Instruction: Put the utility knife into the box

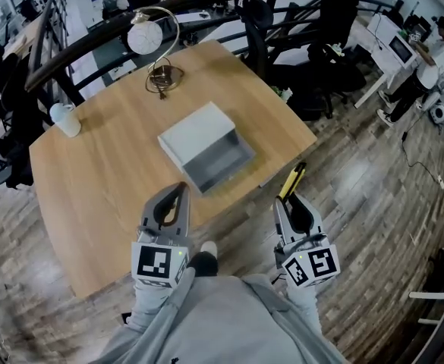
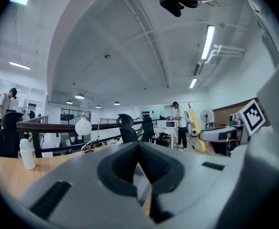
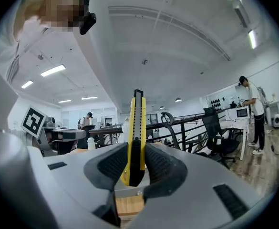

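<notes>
Looking down past my own grey sleeves, I see both claws held on the near side of the box (image 1: 195,133). The right gripper (image 1: 293,201) hangs nearer to me than the box and to its right, off the table's edge and over the wooden floor. Its jaws are closed tight on the utility knife (image 1: 292,180). In the right gripper view the yellow and black knife (image 3: 137,123) stands upright between the pads, pinched near its lower end, with most of its length sticking out past the claw (image 3: 135,162). The knife is clear of the box, and its far end points towards the table edge to the right of the box.

The left gripper (image 1: 179,190) sits just in front of the box, over the near part of the table (image 1: 92,173). In its own view the left jaws (image 2: 138,148) are pressed together with nothing between them.

The grey box rests about mid-table, with its dark open side turned towards me. Beyond the box, near the far edge, stands a lamp (image 1: 157,51) with a round white globe. Left of the box, near the left edge, is a white cup (image 1: 66,120). Past the table are a dark railing (image 1: 100,36) and office chairs (image 1: 313,59). Far to the right of the box a person (image 1: 426,59) is at a desk.
</notes>
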A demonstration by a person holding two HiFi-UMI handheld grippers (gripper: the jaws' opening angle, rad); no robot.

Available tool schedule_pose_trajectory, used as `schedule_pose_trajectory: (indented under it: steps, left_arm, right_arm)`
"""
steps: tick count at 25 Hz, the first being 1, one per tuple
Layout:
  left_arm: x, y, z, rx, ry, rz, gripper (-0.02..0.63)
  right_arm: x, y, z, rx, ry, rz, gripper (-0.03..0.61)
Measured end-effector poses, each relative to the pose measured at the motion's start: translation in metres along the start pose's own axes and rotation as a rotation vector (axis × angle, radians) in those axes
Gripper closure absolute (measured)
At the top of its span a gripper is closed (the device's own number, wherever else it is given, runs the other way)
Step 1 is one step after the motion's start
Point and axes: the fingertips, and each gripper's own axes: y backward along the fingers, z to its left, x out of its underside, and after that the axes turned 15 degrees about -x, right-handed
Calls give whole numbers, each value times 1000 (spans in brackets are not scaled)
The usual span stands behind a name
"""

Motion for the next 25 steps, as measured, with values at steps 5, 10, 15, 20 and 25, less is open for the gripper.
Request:
schedule_pose_trajectory:
  steps: [5,10,15,20,25]
  left_arm:
    - [11,-18,12,7,10,31,595]
    - [18,-30,21,13,15,61,595]
    - [24,-50,29,-25,20,81,595]
    - [28,-82,39,-101,25,93,595]
    - [22,-118,49,-211,40,96,595]
  right_arm:
    - [3,-22,-8,9,-3,20,453]
    - [7,-41,-13,-3,-8,51,453]
    - [13,-70,-28,-49,-22,69,453]
    - [19,-111,-53,-135,-20,93,453]
    - [12,-161,-82,-256,1,115,453]
